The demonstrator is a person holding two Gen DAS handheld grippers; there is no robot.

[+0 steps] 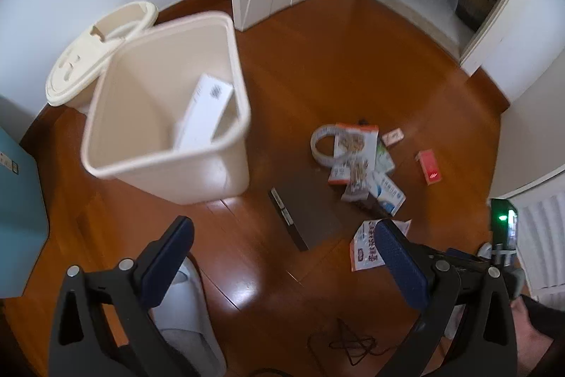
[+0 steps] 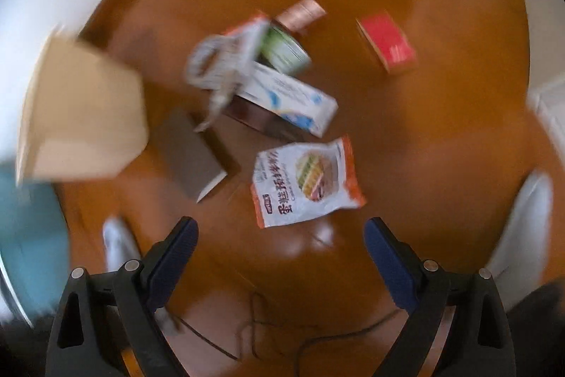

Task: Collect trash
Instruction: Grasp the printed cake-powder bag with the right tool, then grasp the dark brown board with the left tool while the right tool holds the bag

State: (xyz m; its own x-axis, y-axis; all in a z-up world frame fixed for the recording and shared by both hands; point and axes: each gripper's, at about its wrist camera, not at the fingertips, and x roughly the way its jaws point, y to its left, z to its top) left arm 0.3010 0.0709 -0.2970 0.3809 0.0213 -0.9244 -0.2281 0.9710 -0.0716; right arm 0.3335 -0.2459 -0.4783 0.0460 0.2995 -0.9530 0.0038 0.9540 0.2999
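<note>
Snack pouch (image 2: 305, 182) — white, orange-edged, flat on wooden floor (image 2: 441, 136)

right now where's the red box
On the wooden floor, alone to the right of the trash pile; the red box shows upper right in the right wrist view.

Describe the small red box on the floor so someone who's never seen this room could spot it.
Start at the beige bin on the wooden floor, then find the litter pile beside it. The red box lies alone just past the pile, the only solid red item.
</note>
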